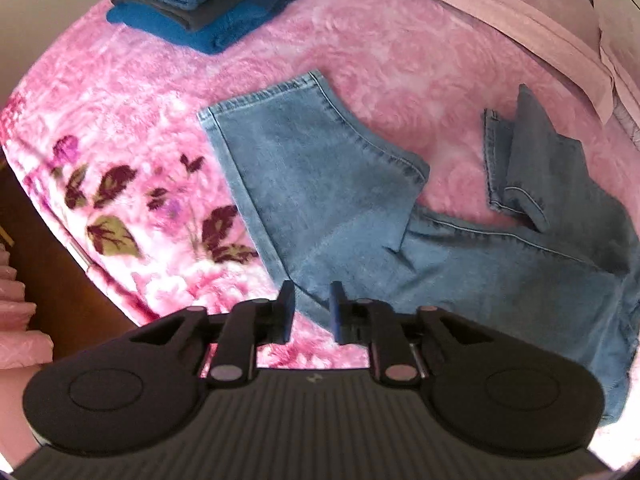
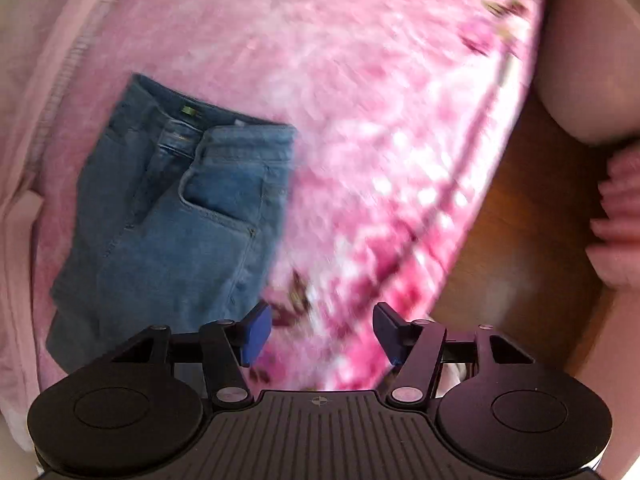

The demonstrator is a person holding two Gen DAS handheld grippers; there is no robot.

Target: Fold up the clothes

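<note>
**Jeans half-folded, both tools free**

While the jeans [image 1: 320, 184] lie spread on the pink floral blanket [image 1: 120, 120] of the bed, they are only partly folded: in the left wrist view one leg runs up to its hem and the other is doubled back on itself at the right. The right wrist view shows the waistband end [image 2: 188, 132], pocket up, lying flat near the blanket's plain pink border.

The left tool [image 1: 312, 308] hovers just over the near edge of the denim, its fingers a little apart and holding nothing. The right tool [image 2: 320, 332] is spread wide over bare blanket beside the waistband; that view is blurred.

My reading: the fold is between grasps. Next, each tool probably needs to close on a cloth edge, then carry it across.

A stack of folded clothes [image 1: 200, 4] sits well apart at the far side of the bed.
</note>
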